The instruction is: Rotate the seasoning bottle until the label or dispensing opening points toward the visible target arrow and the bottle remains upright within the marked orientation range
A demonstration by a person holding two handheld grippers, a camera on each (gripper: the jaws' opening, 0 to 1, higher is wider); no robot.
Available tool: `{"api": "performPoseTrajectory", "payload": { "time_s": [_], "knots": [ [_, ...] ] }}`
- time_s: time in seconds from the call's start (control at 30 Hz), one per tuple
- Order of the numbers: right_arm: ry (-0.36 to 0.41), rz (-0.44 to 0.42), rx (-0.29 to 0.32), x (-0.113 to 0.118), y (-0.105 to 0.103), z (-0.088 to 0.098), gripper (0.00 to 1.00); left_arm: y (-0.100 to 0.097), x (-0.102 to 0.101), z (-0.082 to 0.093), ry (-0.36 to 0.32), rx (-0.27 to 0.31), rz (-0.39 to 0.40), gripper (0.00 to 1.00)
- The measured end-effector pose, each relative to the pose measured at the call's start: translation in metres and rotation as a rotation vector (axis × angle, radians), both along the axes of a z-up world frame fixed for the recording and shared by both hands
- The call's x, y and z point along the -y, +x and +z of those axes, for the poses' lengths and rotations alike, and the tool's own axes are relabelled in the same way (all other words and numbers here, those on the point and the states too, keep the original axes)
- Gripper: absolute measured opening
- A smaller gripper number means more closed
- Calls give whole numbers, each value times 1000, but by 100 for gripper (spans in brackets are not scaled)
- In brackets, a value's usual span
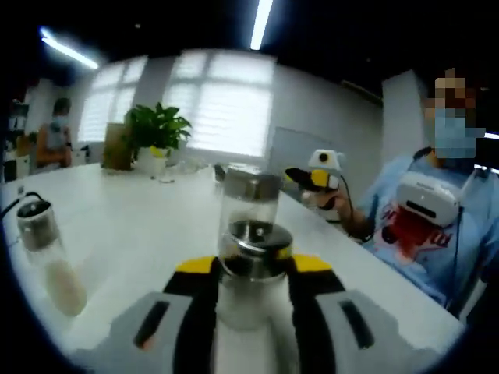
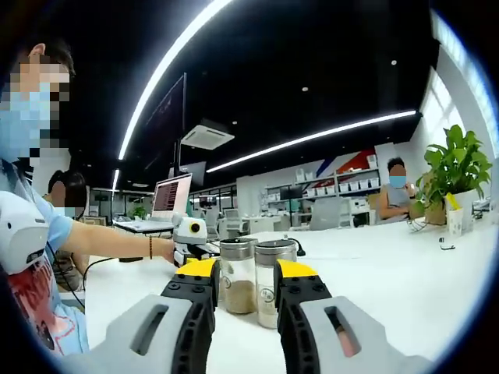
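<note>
Pinching a bottle [image 1: 248, 257] between its yellow-tipped jaws, the left hand-held gripper [image 1: 248, 274] holds it upright on the white worktop [image 1: 132, 226], away from the edges; pale seasoning fills the bottle's lower part. A second bottle [image 1: 48, 257] stands apart toward one edge. In the right gripper view, the right hand-held gripper [image 2: 245, 282] has its jaws spread, gripping nothing, with two bottles beyond them: one [image 2: 238, 276] with brown seasoning, the other [image 2: 272, 282] touching it. A potted plant [image 2: 453, 175] stands near the far edge.
</note>
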State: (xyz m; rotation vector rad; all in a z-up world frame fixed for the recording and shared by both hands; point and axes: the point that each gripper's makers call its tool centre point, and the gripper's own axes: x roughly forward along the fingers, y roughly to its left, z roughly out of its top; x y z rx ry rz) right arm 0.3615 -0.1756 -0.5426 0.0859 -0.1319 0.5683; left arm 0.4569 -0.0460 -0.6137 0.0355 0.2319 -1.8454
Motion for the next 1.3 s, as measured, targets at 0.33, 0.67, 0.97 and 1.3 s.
{"api": "performPoseTrajectory", "payload": {
  "time_s": [0.33, 0.67, 0.97, 1.3],
  "knots": [
    [11, -12, -9, 8, 0, -3, 27, -1, -3, -10, -7, 54, 10, 40],
    [3, -12, -12, 14, -2, -5, 27, 21, -26, -4, 19, 162, 286, 76],
    [41, -99, 23, 37, -4, 5, 27, 19, -13, -8, 7, 167, 492, 84],
    [42, -78, 11, 35, -4, 0, 27, 21, -3, 18, -98, 159, 514, 73]
  ]
}}
